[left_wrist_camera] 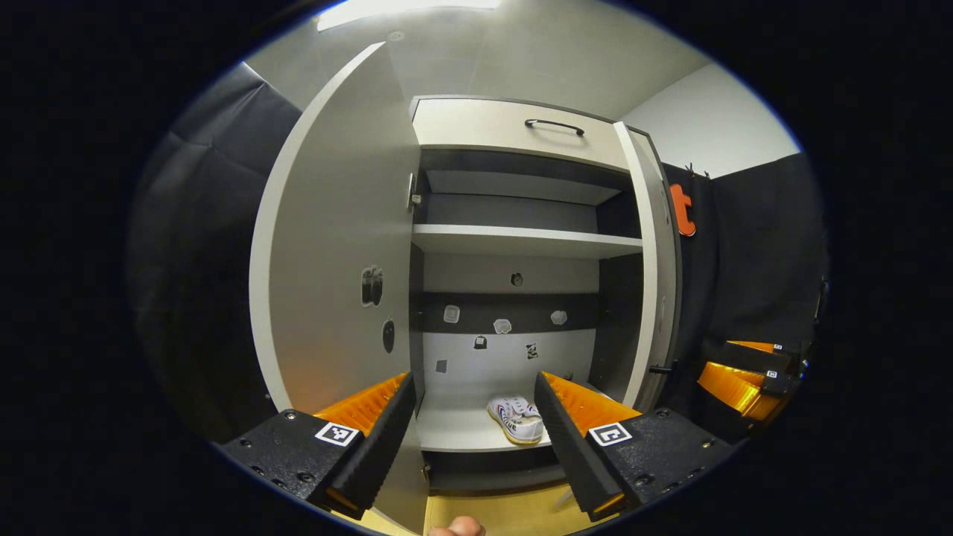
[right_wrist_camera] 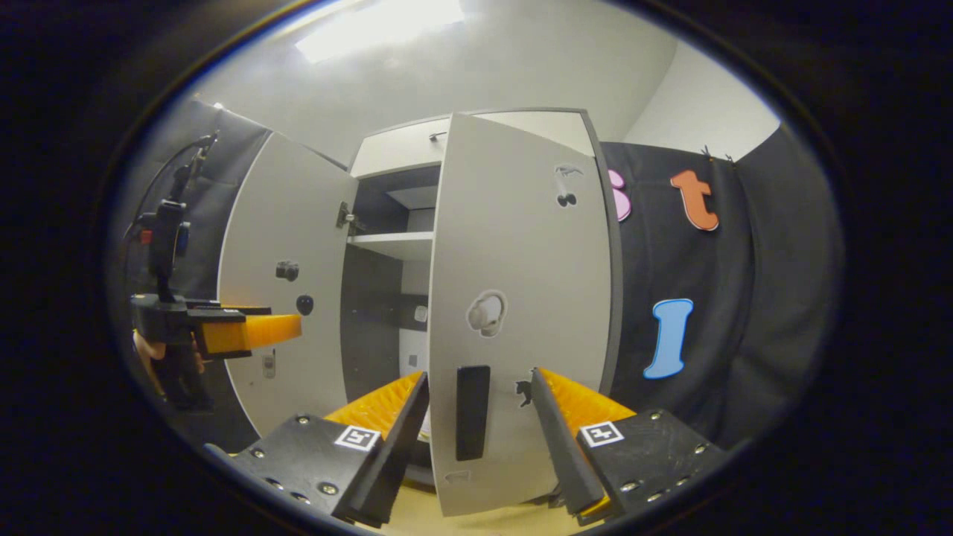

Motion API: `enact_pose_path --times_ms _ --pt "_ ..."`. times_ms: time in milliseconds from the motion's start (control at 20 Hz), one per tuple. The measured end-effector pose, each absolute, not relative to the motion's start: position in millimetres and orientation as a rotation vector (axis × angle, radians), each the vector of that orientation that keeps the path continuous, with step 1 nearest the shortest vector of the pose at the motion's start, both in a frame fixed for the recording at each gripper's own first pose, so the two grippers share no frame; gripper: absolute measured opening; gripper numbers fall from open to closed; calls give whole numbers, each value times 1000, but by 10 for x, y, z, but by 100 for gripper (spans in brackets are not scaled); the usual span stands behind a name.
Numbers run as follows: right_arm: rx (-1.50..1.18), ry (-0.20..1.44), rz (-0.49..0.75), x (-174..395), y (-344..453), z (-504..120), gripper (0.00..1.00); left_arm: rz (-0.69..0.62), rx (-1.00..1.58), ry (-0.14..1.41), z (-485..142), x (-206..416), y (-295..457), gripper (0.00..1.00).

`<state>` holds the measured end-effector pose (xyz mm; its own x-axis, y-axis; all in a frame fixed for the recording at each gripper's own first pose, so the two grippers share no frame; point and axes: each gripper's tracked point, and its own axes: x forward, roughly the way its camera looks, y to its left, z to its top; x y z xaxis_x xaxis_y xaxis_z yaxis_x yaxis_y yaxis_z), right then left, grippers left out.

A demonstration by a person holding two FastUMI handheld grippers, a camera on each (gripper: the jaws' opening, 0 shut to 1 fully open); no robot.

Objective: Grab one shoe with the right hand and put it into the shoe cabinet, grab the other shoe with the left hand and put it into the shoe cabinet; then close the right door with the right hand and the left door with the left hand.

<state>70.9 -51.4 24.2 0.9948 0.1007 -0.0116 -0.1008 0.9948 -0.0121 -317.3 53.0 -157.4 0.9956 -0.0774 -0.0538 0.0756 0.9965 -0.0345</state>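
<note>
Shoe (left_wrist_camera: 516, 418) sits on the cabinet's bottom shelf (left_wrist_camera: 458, 432); right door (right_wrist_camera: 521, 298) half closed, left door (left_wrist_camera: 335, 275) wide open. Both grippers' (left_wrist_camera: 473, 417) (right_wrist_camera: 478, 413) fingers are apart, empty.

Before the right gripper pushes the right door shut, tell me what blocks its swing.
Nothing visible does. The right gripper is open, facing the right door, which stands partly open. The shoe sits well inside on the bottom shelf, clear of the door's path.

Shoe (left_wrist_camera: 516, 419): white w/ red-blue marks. Cabinet (left_wrist_camera: 521, 242): pale grey shelves, dark inner walls. Door handle (right_wrist_camera: 473, 412) black.
</note>
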Motion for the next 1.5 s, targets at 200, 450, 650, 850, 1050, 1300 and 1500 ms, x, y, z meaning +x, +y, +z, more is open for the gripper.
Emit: enact_pose_path --times_ms 200,450,650,850,1050,1300,1500 --pt "-15 13 101 696 -495 237 82 -68 -33 46 -1529 -3215 573 96" --pt "-11 19 104 691 -469 218 82 -70 -36 40 -1482 -3243 584 96" --pt "-9 24 112 705 -424 180 82 -74 -47 39 -1437 -3284 589 96" --pt "-4 33 130 735 -349 147 82 -78 -71 36 -1354 -3365 628 94" --pt "0 38 151 767 -288 115 82 -87 -72 27 -1235 -3492 664 96" --pt "17 54 184 819 -169 32 82 -60 -47 0 -1081 -3632 772 99" --pt "17 67 220 873 -37 -41 80 -21 -41 -14 -974 -3793 909 93"
